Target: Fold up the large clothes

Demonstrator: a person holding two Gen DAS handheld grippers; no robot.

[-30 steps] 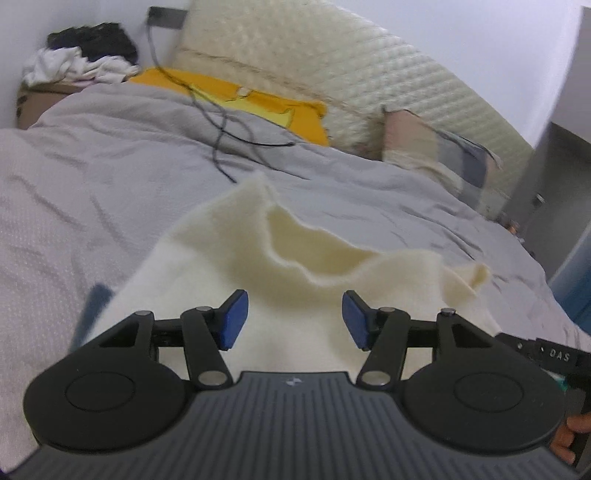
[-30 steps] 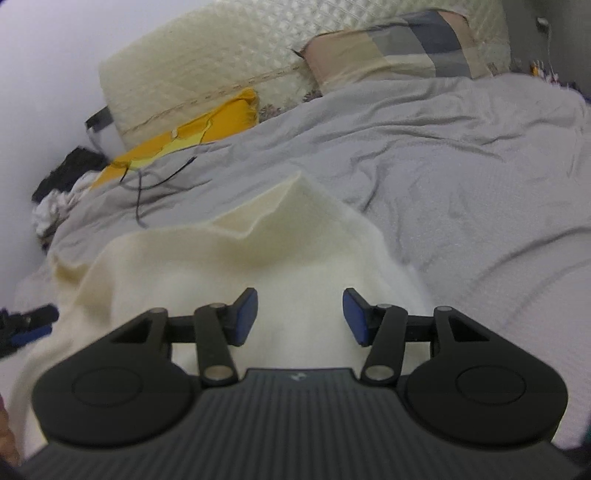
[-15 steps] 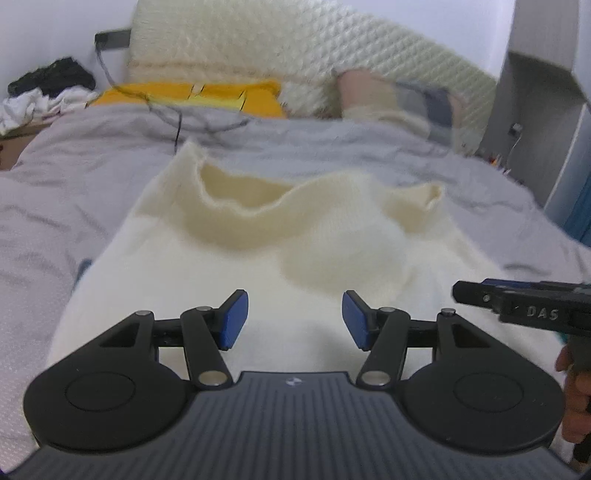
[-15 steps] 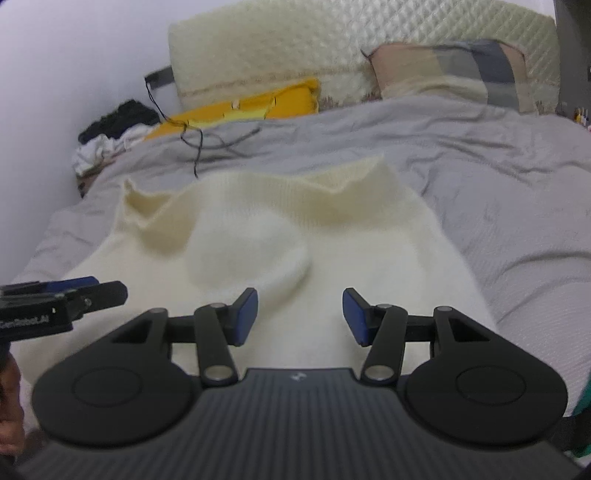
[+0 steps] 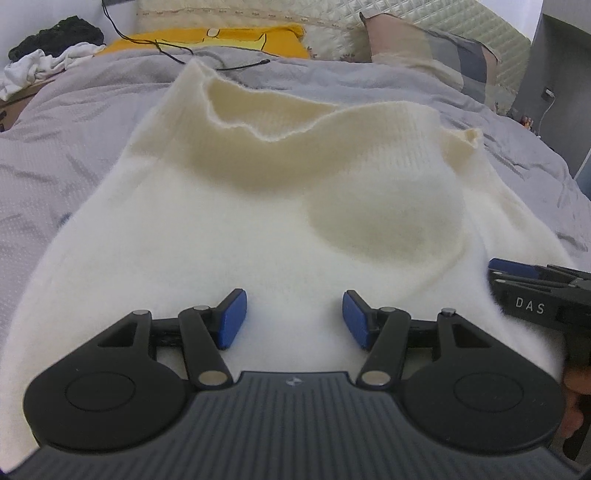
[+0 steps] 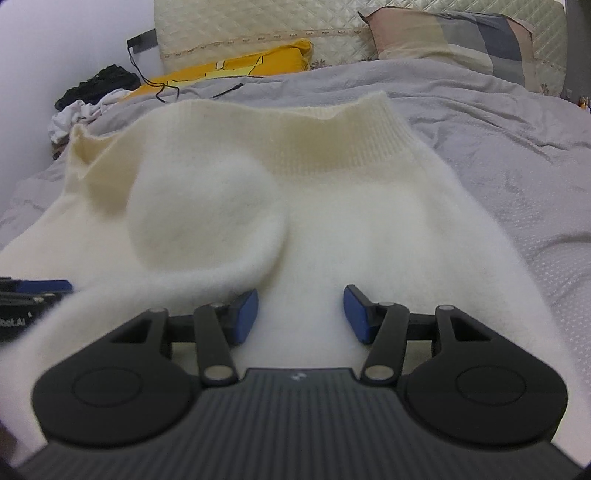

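Observation:
A large cream knitted sweater [image 5: 258, 221] lies spread on the grey bedcover [image 5: 55, 129]. Its ribbed edge [image 6: 332, 147] stands up in waves at the far end, and a soft bulge [image 6: 207, 221] sits mid-cloth. My left gripper [image 5: 294, 319] hovers low over the near part of the sweater, jaws apart, with cloth under and between the blue pads but not pinched. My right gripper [image 6: 300, 315] stands open the same way, and a fold of cloth rides against its left pad. Each gripper shows at the edge of the other's view: the right gripper [image 5: 535, 295] and the left gripper [image 6: 33, 295].
At the head of the bed are a yellow pillow [image 5: 236, 35], a checked pillow [image 5: 436, 55] and a quilted cream headboard cushion [image 6: 258, 26]. A black cable [image 5: 166, 46] trails over the cover. A pile of clothes [image 6: 92, 92] lies far left; a grey cabinet [image 5: 561, 74] stands right.
Both views have levelled out and dropped closer to the sweater, which now fills more of each frame. The jaws of both grippers stand as wide as before.

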